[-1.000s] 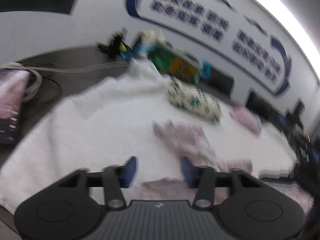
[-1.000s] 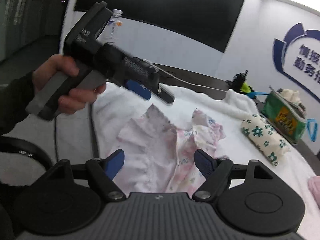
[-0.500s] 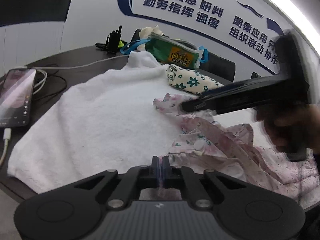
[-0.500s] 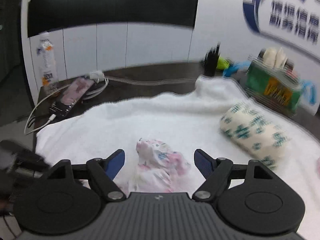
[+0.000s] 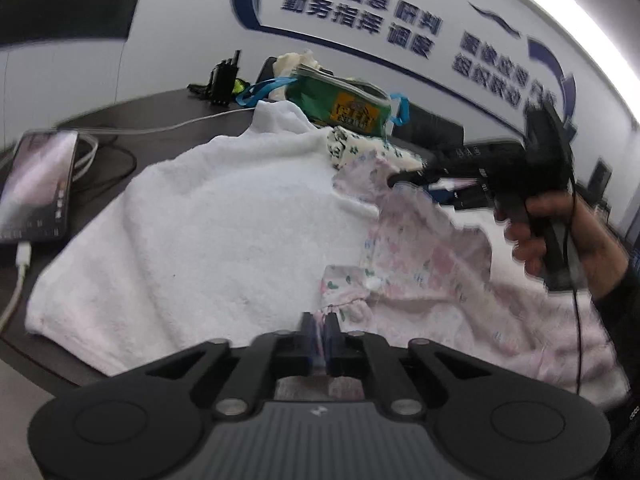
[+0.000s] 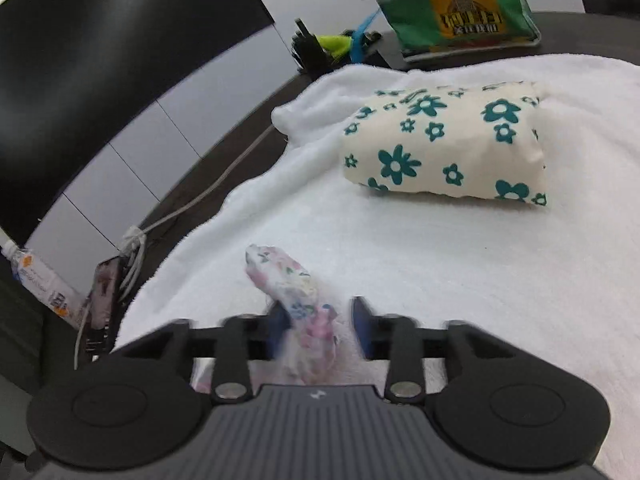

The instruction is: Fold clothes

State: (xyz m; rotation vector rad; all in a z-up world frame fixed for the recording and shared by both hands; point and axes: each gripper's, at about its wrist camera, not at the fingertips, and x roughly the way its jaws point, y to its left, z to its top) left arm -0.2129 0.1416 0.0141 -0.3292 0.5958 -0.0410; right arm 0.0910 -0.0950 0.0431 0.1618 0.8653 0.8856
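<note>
A pink floral garment (image 5: 424,264) lies crumpled on the white towel (image 5: 224,232). My left gripper (image 5: 319,338) is shut on its near hem. My right gripper (image 6: 320,320) is partly closed, with its jaws still apart on either side of a raised corner of the same garment (image 6: 292,280). In the left wrist view the right gripper (image 5: 394,179) sits at the garment's far corner, held by a hand (image 5: 560,236).
A folded cream cloth with teal flowers (image 6: 444,144) lies on the towel (image 6: 440,260) beyond. A green bag (image 6: 456,16) stands behind it. A phone (image 5: 38,184) with cables lies on the dark table at left. A bottle (image 6: 40,280) lies at the table edge.
My right gripper has come down around the garment's corner and its jaws have narrowed. My left gripper stays shut on the hem. The garment is drawn out between them.
</note>
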